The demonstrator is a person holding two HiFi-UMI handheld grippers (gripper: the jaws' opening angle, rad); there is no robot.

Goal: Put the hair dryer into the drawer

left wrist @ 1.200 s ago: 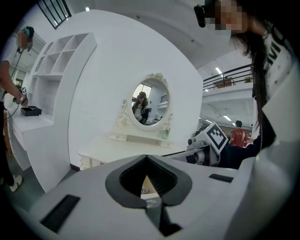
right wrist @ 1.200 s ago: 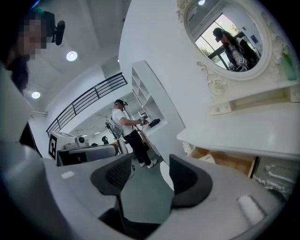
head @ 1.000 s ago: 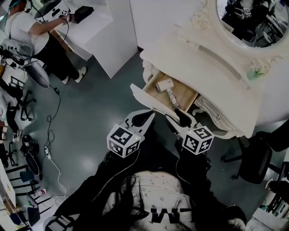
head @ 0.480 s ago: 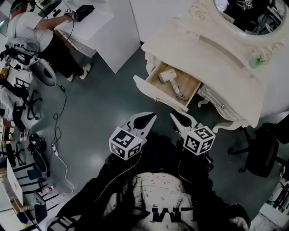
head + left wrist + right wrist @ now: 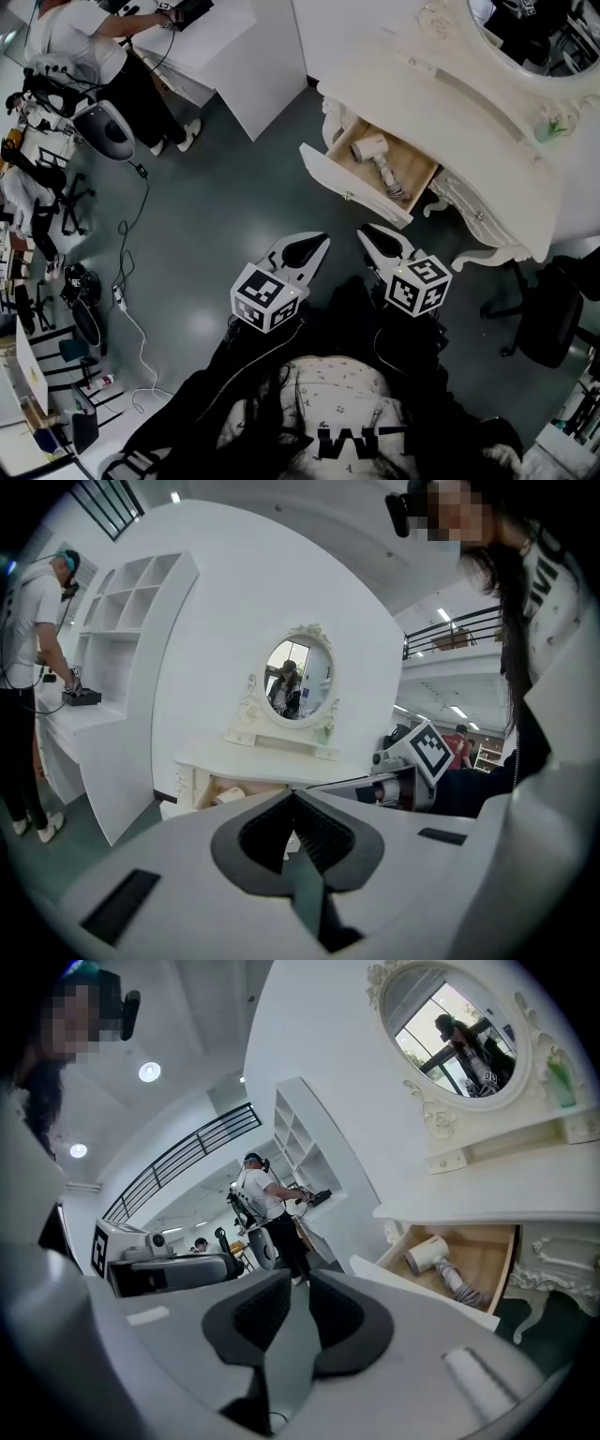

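The white hair dryer [image 5: 371, 148] lies in the open wooden drawer [image 5: 352, 185] of the cream dressing table [image 5: 450, 98], its grey cord coiled beside it. Both grippers hang over the dark floor, short of the drawer front. My left gripper [image 5: 322, 238] is shut and empty. My right gripper [image 5: 364, 229] is shut with nothing in it. The right gripper view looks past the right gripper [image 5: 298, 1277] to the hair dryer [image 5: 427, 1252] in the drawer [image 5: 422, 1285]. Beyond the tips of the left gripper [image 5: 293, 794] in its own view, a bit of the hair dryer [image 5: 229, 796] shows.
An oval mirror [image 5: 534, 33] and a green bottle [image 5: 553, 127] sit on the dressing table. A person [image 5: 89, 42] works at a white desk [image 5: 220, 37] at upper left. Chairs and cables [image 5: 122, 291] crowd the left floor; a dark office chair [image 5: 544, 323] stands at right.
Both grippers have drawn back from the drawer toward the person. The right jaws, open a second ago, have shut empty. The hair dryer stays in the drawer.
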